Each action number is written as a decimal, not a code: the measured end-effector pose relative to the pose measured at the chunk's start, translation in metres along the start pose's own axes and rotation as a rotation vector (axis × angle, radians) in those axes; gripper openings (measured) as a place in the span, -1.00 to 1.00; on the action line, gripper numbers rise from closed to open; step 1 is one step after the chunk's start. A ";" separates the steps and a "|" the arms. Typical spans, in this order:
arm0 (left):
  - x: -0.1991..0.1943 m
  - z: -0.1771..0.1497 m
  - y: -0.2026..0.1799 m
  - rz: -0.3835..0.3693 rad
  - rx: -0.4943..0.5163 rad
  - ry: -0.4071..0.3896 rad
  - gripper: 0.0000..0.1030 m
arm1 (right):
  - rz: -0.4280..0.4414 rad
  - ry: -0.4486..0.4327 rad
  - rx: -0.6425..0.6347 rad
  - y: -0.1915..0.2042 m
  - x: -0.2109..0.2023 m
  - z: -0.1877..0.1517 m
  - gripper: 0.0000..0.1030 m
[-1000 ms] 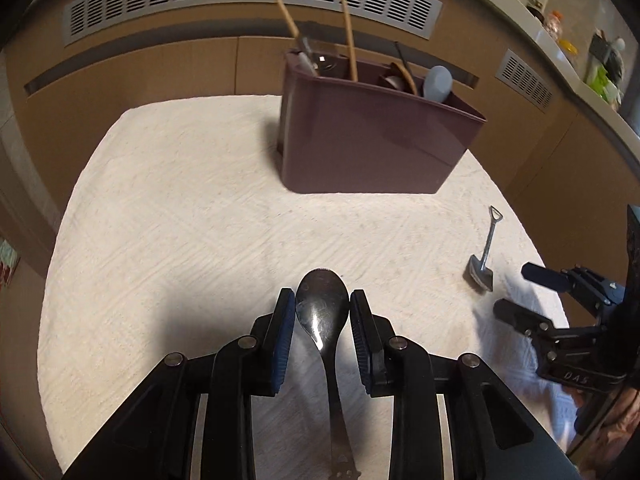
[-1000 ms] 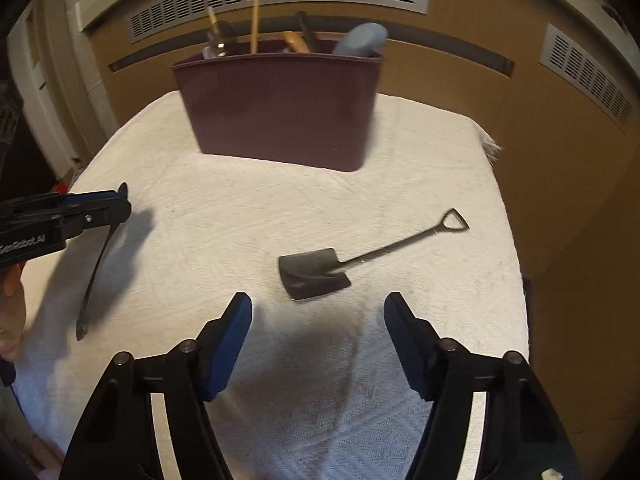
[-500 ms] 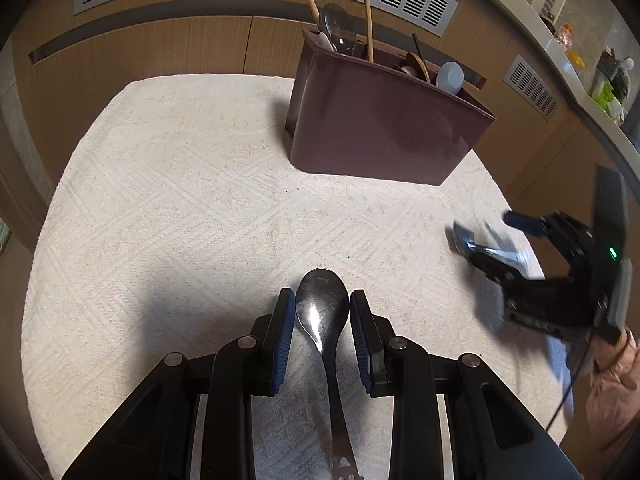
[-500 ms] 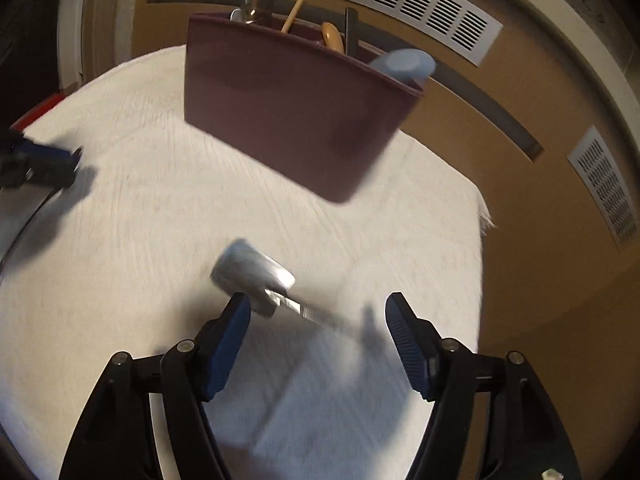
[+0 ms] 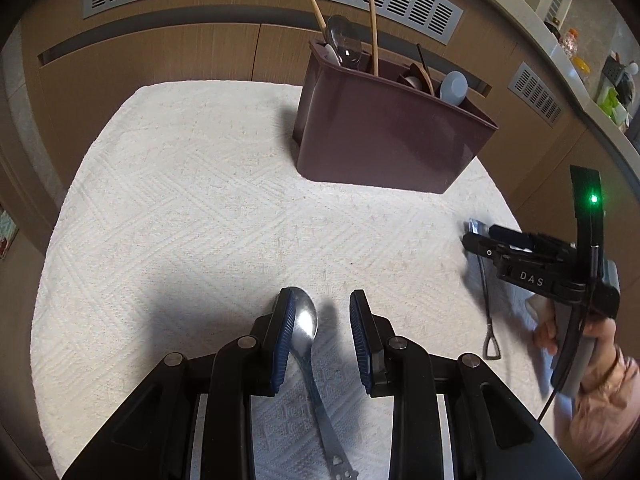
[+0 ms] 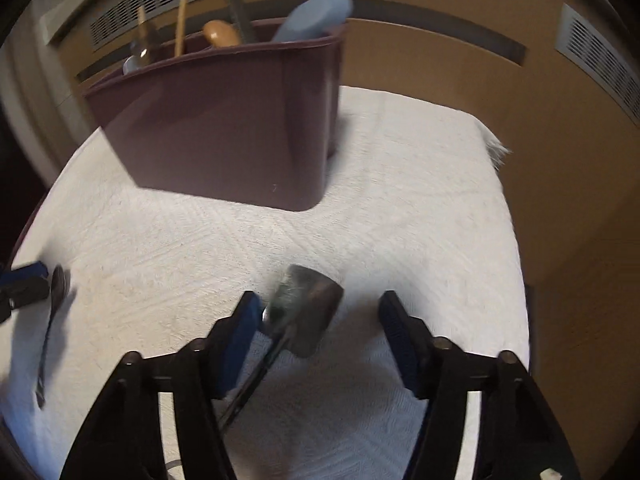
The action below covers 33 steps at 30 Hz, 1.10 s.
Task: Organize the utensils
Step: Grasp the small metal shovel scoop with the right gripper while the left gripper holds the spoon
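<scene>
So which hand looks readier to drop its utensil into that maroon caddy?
Probably the left: its tongs already bracket the spoon. The right tongs, just closing, straddle the little shovel spoon without pinching it.

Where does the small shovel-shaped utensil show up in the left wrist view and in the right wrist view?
Left wrist view: the shovel-shaped utensil lies at the right edge on the white cloth, its blade under the right gripper.
Right wrist view: bottom centre, blade between the open jaws, nearer the left finger.
Shared landmark: the maroon utensil caddy stands beyond the utensil in both.
</scene>
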State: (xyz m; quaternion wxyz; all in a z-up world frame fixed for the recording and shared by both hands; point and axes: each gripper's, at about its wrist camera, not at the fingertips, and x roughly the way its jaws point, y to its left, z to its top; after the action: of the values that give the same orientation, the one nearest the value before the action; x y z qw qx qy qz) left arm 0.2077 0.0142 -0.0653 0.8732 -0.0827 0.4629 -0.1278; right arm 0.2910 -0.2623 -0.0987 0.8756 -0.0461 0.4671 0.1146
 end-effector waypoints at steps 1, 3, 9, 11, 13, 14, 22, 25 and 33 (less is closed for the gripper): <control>-0.001 0.000 -0.001 0.001 0.002 -0.003 -0.44 | -0.006 -0.003 0.030 0.001 -0.001 -0.002 0.02; -0.002 -0.001 -0.001 0.018 0.009 -0.002 -0.44 | -0.031 -0.003 0.071 0.008 0.000 -0.002 0.03; -0.011 -0.005 0.005 0.067 -0.008 0.027 -0.30 | -0.074 -0.003 -0.018 0.049 -0.010 -0.010 -0.44; -0.008 -0.007 0.005 0.075 -0.008 0.050 -0.09 | -0.042 -0.005 -0.041 0.055 -0.015 -0.013 -0.44; -0.003 -0.008 0.002 0.088 -0.004 0.069 0.00 | 0.013 -0.017 -0.031 0.056 -0.024 -0.017 -0.44; 0.001 -0.008 0.000 0.097 -0.001 0.080 0.00 | 0.024 -0.030 -0.029 0.053 -0.031 -0.020 -0.44; 0.027 -0.003 -0.013 0.207 0.021 0.087 -0.06 | 0.017 -0.125 -0.050 0.046 -0.075 -0.041 -0.44; 0.026 -0.004 -0.012 0.223 0.031 0.071 -0.39 | 0.005 -0.149 -0.059 0.046 -0.079 -0.038 -0.44; -0.004 -0.005 -0.019 0.156 0.057 -0.018 -0.45 | 0.069 -0.170 -0.033 0.045 -0.091 -0.041 -0.44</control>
State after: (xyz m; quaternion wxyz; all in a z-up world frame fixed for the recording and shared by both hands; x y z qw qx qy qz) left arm 0.1984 -0.0027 -0.0596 0.8866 -0.0225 0.4565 -0.0716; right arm 0.1986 -0.2410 -0.0454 0.9067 -0.0346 0.3903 0.1562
